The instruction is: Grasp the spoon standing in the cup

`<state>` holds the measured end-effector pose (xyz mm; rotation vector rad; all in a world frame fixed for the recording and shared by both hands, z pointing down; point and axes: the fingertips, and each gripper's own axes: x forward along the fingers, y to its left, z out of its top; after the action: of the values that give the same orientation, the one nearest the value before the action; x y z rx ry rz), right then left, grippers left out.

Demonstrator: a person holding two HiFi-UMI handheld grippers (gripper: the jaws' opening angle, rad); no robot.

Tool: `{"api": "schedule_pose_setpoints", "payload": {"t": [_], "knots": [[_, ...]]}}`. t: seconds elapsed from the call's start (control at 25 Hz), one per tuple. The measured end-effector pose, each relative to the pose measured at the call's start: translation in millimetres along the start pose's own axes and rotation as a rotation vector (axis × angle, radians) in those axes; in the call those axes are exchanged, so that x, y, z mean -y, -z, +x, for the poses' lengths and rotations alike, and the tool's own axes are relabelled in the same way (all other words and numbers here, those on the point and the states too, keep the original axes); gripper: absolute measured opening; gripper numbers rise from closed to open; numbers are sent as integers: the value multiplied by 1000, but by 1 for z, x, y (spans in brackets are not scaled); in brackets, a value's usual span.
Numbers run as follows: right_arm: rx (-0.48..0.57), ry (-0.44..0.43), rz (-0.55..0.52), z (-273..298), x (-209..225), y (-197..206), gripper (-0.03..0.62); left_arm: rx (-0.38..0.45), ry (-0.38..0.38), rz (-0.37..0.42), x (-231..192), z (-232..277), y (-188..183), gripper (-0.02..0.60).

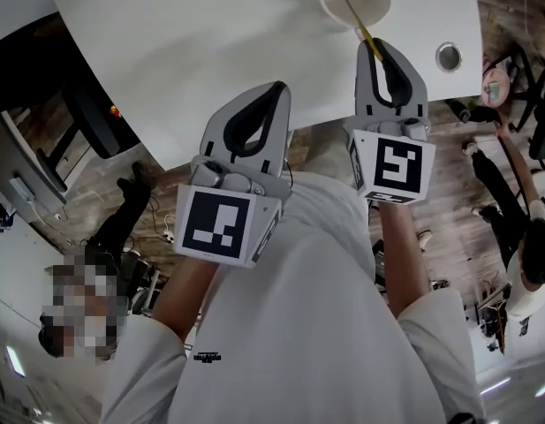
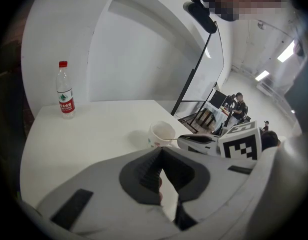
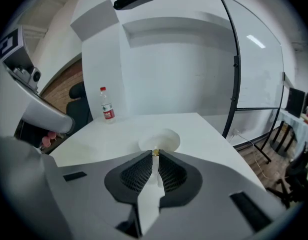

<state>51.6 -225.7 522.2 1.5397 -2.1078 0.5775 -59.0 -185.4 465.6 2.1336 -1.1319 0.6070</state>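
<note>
A white cup (image 1: 367,5) stands near the far right of the white table (image 1: 193,51). A gold spoon (image 1: 351,11) stands in the cup and leans toward me. My right gripper (image 1: 375,47) is shut on the handle's end just outside the rim. In the right gripper view the gold handle tip (image 3: 154,153) shows pinched between the jaws of the right gripper (image 3: 155,155), with the cup (image 3: 161,140) right behind. My left gripper (image 1: 278,88) hovers shut and empty over the table's near edge, left of the cup. From the left gripper (image 2: 160,152), the cup (image 2: 162,134) lies ahead to the right.
A water bottle (image 2: 65,90) with a red cap stands at the table's far left corner, also in the right gripper view as the bottle (image 3: 107,105). A round cable hole (image 1: 448,56) sits right of the cup. Chairs, stands and people are on the floor around.
</note>
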Motion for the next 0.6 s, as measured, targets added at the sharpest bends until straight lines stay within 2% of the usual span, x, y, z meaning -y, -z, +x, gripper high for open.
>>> {"api": "schedule_pose_setpoints", "payload": {"t": [0.16,0.36,0.6], "knots": [[10,10,-3,-3,2,-2,40,-42,11,4,4,-3,5,-3],[20,15,1,-12,2,-5,40,-37,15,11,8,-7,4,-3],[37,14,-3,-29,5,-17,40,36,20,31,16,-13,-11,-3]]}}
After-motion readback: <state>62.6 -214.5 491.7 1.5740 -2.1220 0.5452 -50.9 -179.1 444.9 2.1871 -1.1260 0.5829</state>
